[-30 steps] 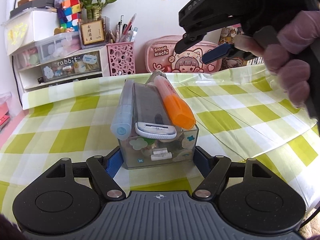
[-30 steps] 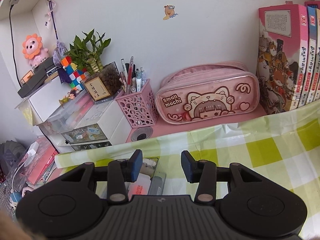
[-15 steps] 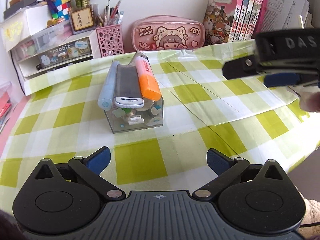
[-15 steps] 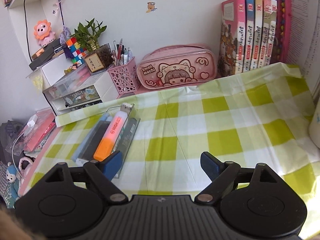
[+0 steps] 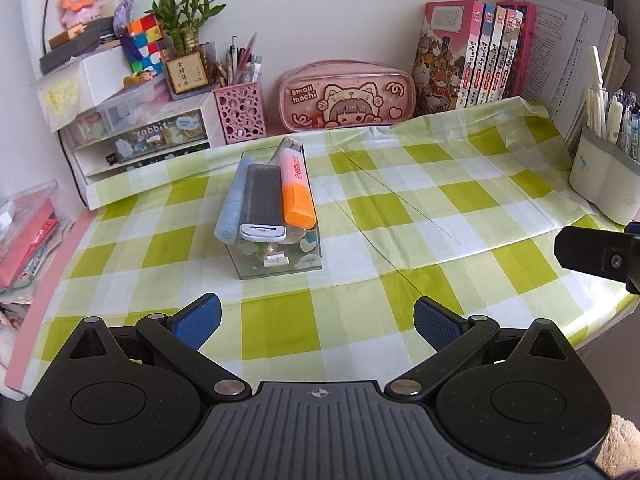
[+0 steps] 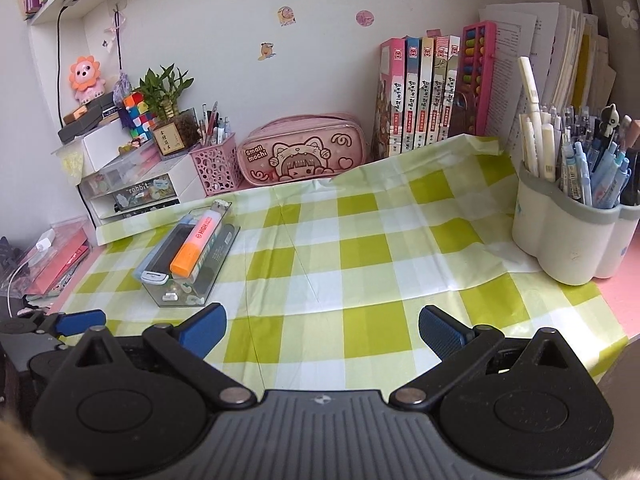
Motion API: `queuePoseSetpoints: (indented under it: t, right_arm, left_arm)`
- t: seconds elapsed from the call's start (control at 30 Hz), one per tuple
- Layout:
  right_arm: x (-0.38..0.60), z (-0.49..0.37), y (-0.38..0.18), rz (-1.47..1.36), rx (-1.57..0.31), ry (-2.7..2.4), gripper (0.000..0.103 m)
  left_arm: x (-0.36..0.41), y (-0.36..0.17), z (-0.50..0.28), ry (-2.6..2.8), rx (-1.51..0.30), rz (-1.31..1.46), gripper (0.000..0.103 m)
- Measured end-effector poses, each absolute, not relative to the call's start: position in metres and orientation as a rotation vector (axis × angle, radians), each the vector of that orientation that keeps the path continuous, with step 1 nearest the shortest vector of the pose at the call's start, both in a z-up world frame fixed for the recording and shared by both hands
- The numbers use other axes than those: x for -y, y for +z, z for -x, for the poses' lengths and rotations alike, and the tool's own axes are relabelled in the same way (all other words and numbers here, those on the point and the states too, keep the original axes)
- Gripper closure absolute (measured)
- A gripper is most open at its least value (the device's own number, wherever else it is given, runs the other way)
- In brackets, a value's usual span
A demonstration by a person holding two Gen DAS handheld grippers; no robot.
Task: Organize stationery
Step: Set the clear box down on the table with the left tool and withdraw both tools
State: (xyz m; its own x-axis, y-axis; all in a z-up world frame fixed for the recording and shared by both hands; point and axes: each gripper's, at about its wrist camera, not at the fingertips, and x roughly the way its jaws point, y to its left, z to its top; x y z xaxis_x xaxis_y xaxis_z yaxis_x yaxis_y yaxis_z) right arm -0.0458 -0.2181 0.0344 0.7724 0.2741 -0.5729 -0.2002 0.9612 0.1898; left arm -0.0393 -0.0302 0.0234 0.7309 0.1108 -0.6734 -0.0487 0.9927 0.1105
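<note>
Lower edge of both wrist views: left gripper (image 5: pixel 316 322) with blue-padded jaws spread wide, nothing between them; right gripper (image 6: pixel 322 330) with jaws opening, likewise empty over bare cloth. Beneath both, green-and-white checked tablecloth (image 5: pixel 400 216).

Centre-left of the left wrist view: clear rectangular plastic organiser box (image 5: pixel 280 258) standing on the cloth, well apart from either gripper. Laid lengthwise across its top, side by side — pale blue marker (image 5: pixel 232 204), dark grey flat case with white end (image 5: pixel 263 204), orange highlighter with peach barrel (image 5: pixel 294 184). Small white items visible through the front wall; too small to identify.

Right edge of the right wrist view: white lobed pen holder (image 6: pixel 568 240), packed with upright pens.

Far edge, against the wall: pink perforated pencil cup (image 5: pixel 240 110), pink cat-print zip pencil pouch (image 5: pixel 346 96), row of upright books (image 5: pixel 476 56).

Step in hand, as judged: release and clearing off, the box appearing loaded and both grippers free. Next move, if any remains — selection of a further loose item or the box itself, requiring a fresh approach with wide jaws centred on the target.
</note>
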Motion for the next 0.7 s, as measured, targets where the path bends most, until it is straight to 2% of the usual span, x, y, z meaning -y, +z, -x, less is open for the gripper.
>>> queuePoseSetpoints:
  t: [0.7]
  right_arm:
    - [0.21, 0.043, 0.034, -0.115, -0.637, 0.267, 0.0]
  left_arm:
    - [0.02, 0.025, 0.042, 0.094, -0.734, -0.062, 0.005]
